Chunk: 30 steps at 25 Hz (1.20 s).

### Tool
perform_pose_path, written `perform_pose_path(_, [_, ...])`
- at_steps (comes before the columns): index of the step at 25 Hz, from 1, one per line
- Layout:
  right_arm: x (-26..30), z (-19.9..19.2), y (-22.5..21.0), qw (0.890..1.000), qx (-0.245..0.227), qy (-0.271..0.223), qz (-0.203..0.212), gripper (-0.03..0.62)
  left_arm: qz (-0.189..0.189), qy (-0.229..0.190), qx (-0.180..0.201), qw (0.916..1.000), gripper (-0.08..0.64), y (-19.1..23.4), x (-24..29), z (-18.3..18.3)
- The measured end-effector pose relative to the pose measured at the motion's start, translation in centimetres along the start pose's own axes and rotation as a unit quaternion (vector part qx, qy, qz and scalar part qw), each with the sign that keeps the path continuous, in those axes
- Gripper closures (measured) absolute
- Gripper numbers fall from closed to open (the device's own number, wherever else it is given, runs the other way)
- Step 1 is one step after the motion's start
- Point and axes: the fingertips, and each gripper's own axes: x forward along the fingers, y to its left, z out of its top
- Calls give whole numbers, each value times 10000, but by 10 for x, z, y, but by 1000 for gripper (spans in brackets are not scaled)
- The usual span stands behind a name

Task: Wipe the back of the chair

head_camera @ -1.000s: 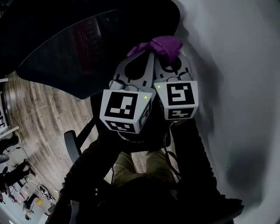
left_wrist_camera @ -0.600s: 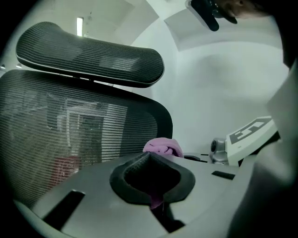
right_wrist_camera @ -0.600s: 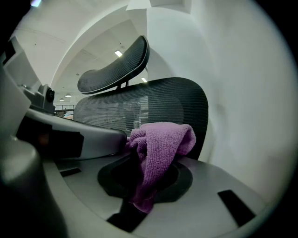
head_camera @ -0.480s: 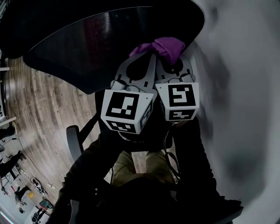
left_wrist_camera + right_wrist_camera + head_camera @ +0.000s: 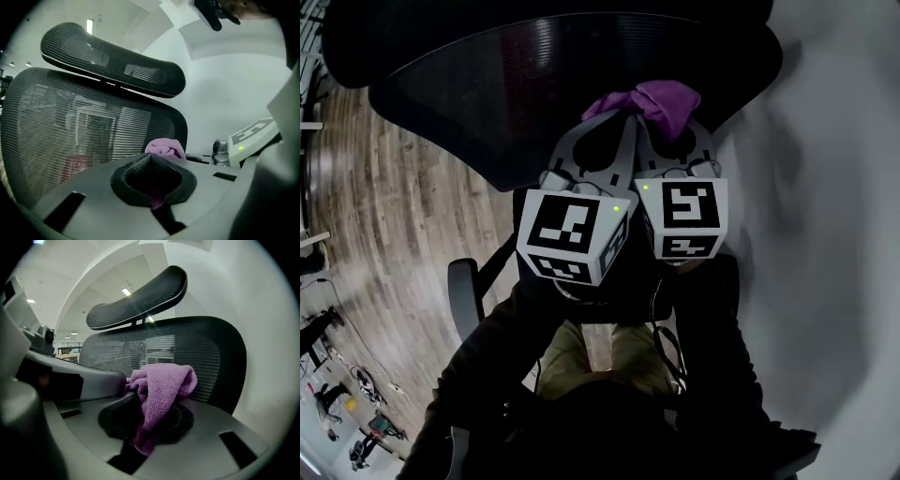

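Observation:
A black mesh chair back (image 5: 516, 84) fills the top of the head view, and its headrest (image 5: 112, 61) shows above it in both gripper views. A purple cloth (image 5: 652, 101) is bunched at the tips of both grippers, close to the mesh (image 5: 206, 348). My right gripper (image 5: 664, 120) is shut on the cloth (image 5: 161, 385), which hangs down over its pads. Tight beside it on the left, my left gripper (image 5: 605, 120) is shut too, with a strip of the cloth (image 5: 165, 148) caught between its jaws.
A white wall (image 5: 825, 187) runs close along the right. Wooden floor (image 5: 384, 225) lies to the left, with small clutter at the bottom left corner. A black armrest (image 5: 461, 295) sticks out below the chair back, next to the person's dark sleeves.
The chair back has slid to the right in the head view and now spans the top. Both grippers stay side by side with the cloth at their tips.

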Motion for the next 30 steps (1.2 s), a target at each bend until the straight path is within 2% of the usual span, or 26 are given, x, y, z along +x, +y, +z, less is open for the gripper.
perform_pose_path(6, [19,10,27,9999,-38,42,142,517,108,-55,-76,9999,551,30,-12,7])
perform_pose_path(30, [54,23,106,9989,-187,102,427,517,357,-166,-221,9990,551,103,-57,12])
